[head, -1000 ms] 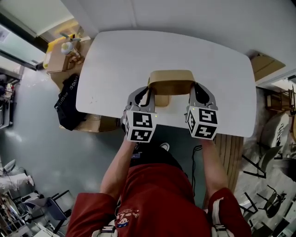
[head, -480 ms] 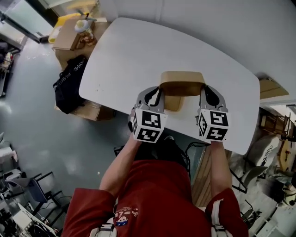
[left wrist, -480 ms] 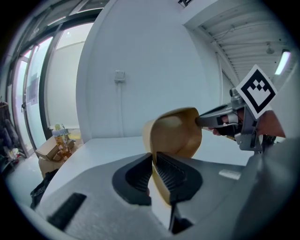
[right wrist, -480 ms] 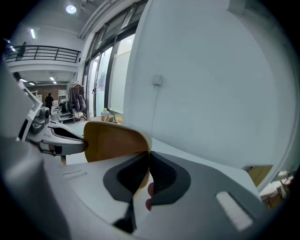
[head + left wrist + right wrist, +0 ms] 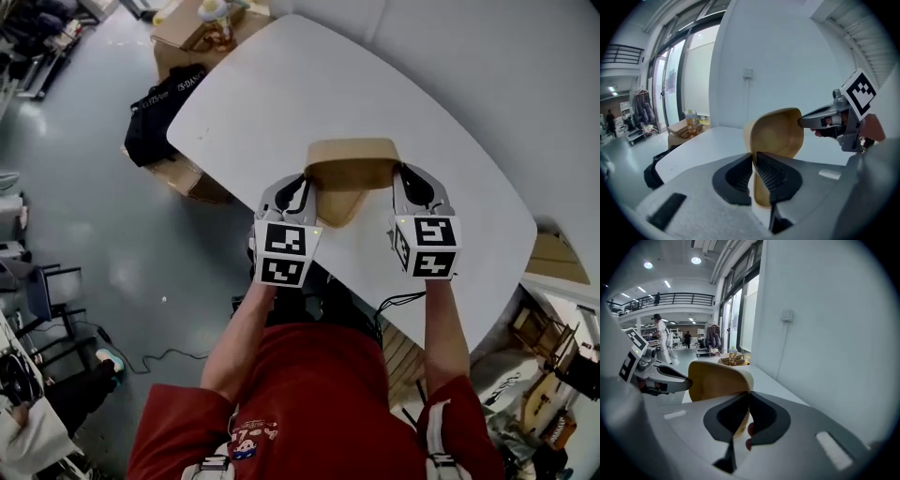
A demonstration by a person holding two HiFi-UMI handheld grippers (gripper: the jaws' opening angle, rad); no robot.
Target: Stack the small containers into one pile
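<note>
Presently on record:

1. Small container (image 5: 349, 167): tan, thin-walled, hollow. It is over the near long side of the bench (image 5: 281, 84), about midway along that side, and is carried between the two tongs. Whether it clears the bench top cannot be told.
2. Left tongs (image 5: 753, 158): closed on the container's left wall, with the rim pinched between the ribbed pads. They sit at the bench's near edge.
3. Right tongs (image 5: 747, 400): closed on the container's opposite wall, jaws almost meeting over the thin rim. They too sit at the bench's near edge.
4. Bench: white, with rounded corners.
5. Cardboard box (image 5: 202, 21): on the floor off the bench's far left corner, with small items on top.
6. Black bag (image 5: 159, 112): on the floor beside the bench's left end
</note>
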